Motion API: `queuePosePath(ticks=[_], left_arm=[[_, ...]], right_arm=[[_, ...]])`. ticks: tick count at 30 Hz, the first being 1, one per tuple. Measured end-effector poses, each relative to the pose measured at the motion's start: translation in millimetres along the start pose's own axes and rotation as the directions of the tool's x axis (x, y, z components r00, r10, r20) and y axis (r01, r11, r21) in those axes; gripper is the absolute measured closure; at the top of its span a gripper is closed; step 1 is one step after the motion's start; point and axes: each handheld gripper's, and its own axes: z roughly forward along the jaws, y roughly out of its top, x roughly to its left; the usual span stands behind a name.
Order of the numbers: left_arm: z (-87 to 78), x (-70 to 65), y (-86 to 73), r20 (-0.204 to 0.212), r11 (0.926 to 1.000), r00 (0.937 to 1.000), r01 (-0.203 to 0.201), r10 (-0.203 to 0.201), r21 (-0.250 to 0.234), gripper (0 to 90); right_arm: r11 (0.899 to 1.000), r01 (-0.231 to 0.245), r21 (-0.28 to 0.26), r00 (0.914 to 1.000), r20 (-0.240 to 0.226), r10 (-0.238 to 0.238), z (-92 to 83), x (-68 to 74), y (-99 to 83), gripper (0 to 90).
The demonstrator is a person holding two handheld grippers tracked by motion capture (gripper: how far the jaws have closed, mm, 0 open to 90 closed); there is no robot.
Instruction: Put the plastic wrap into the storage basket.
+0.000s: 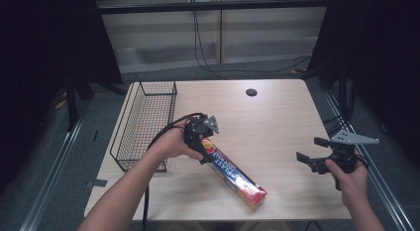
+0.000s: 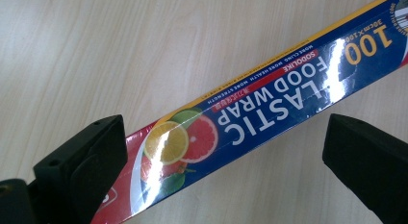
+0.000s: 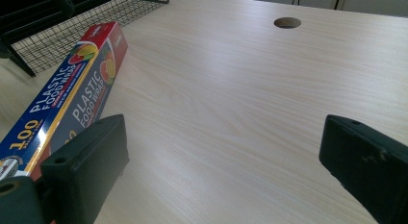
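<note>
The left gripper (image 1: 204,142) hovers, jaws wide, astride the food wrap box (image 2: 269,99); next it must close. The right gripper (image 1: 313,150) waits, gaping and empty.

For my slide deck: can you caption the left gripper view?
Open left gripper poised over a plastic food wrap box lying on the wooden table.

The left gripper (image 1: 207,150) hovers over the food wrap box (image 1: 236,176) on the surface (image 1: 267,122). The right gripper (image 1: 311,150) hangs well apart. A wire basket (image 1: 146,123) stands left.
</note>
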Motion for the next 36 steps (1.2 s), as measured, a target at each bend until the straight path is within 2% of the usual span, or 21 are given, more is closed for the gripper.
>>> queuePosePath(ticks=[1, 3, 5, 9, 12, 15, 20, 24, 28, 31, 32, 36], left_arm=[[1.7, 0.8, 0.7, 0.012, 0.9997, 0.9997, -0.022, 0.022, 0.011, 1.7], [6.7, 0.3, 1.7, 0.025, 0.9996, 0.9995, -0.02, 0.019, 0.022, 1.7], [10.9, -1.1, 3.0, 0.038, 0.9985, 0.9985, -0.041, 0.039, 0.036, 1.7], [17.9, -2.0, 5.6, 0.048, 0.9969, 0.9975, -0.055, 0.053, 0.056, 1.8], [23.0, -2.2, 7.2, 0.069, 0.9964, 0.9966, -0.05, 0.045, 0.068, 2.2], [27.2, -2.5, 9.3, 0.085, 0.9941, 0.9944, -0.07, 0.063, 0.083, 2.8], [32.9, -6.0, 13.3, 0.115, 0.9934, 0.9911, -0.078, 0.068, 0.084, 3.0], [36.2, -6.1, 14.1, 0.121, 0.9889, 0.9872, -0.115, 0.103, 0.094, 3.0], [38.7, -4.8, 13.8, 0.127, 0.9897, 0.9873, -0.108, 0.095, 0.095, 2.6], [40.2, -4.0, 15.1, 0.132, 0.9868, 0.984, -0.133, 0.12, 0.092, 2.6], [41.5, -4.9, 15.1, 0.131, 0.9877, 0.9851, -0.124, 0.111, 0.095, 2.6], [45.6, -5.5, 16.5, 0.129, 0.9844, 0.9835, -0.141, 0.127, 0.106, 2.5]], right_arm=[[1.0, -0.001, 0.001, 1.0, 0.001, 0.001, -0.2, -0.1, -0.1, 2.8], [1.0, 0.0, -0.003, 1.0, -0.004, 0.0, -0.6, -0.4, 0.0, 2.8], [1.0, 0.002, -0.008, 0.9998, -0.017, -0.002, -1.1, -0.1, 0.2, 2.8], [1.0, 0.0, -0.009, 0.9998, -0.022, 0.0, -1.4, -1.0, -0.2, 2.8], [1.0, -0.001, -0.005, 0.9997, -0.023, 0.001, -1.2, -1.3, -0.5, 2.8], [1.0, 0.002, -0.009, 0.9994, -0.036, -0.002, -1.0, -1.5, -0.4, 2.8], [1.0, 0.004, -0.008, 0.9991, -0.042, -0.004, -0.3, -1.1, -0.1, 2.8], [1.0, 0.011, -0.004, 0.9986, -0.051, -0.011, 0.0, -0.3, -0.2, 2.7], [1.0, 0.014, -0.004, 0.9981, -0.059, -0.014, 0.6, 0.3, 0.2, 2.8], [1.0, 0.013, -0.003, 0.9981, -0.06, -0.013, 0.9, -0.1, 0.1, 2.8], [1.0, 0.011, -0.002, 0.9981, -0.061, -0.011, 0.8, -0.3, 0.1, 2.8], [1.0, 0.01, -0.002, 0.9983, -0.058, -0.01, 0.4, -0.7, -0.2, 2.8]])
